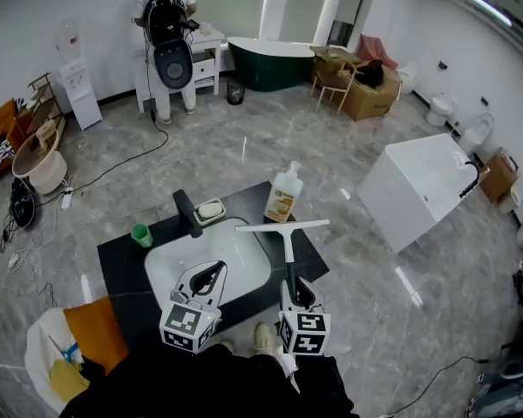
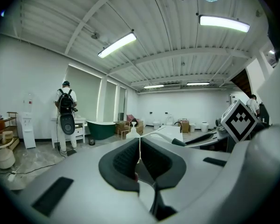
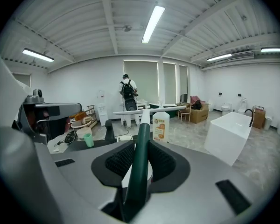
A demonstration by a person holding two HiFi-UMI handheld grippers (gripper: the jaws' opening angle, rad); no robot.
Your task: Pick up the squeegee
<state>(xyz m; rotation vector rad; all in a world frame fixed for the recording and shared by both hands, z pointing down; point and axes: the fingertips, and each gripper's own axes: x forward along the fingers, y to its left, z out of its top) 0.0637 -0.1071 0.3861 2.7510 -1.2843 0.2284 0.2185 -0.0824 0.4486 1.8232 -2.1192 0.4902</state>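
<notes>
The squeegee point(image 1: 288, 252) has a dark green handle and a long white blade bar across its far end. It hangs in the air over the right part of the black counter point(image 1: 122, 273). My right gripper point(image 1: 295, 296) is shut on the lower handle. In the right gripper view the green handle point(image 3: 141, 157) runs up between the pads to the blade. My left gripper point(image 1: 211, 274) hovers over the white sink point(image 1: 159, 268), shut with nothing in it. In the left gripper view, that gripper point(image 2: 140, 150) shows its pads together, and the squeegee point(image 2: 165, 133) lies off to the right.
On the counter stand a black faucet point(image 1: 187, 213), a soap dish point(image 1: 211, 210), a green cup point(image 1: 141, 234) and a soap bottle point(image 1: 284, 195). A white bathtub point(image 1: 416, 185) stands at the right. A person with a backpack point(image 1: 167, 33) is far off. Cables cross the floor.
</notes>
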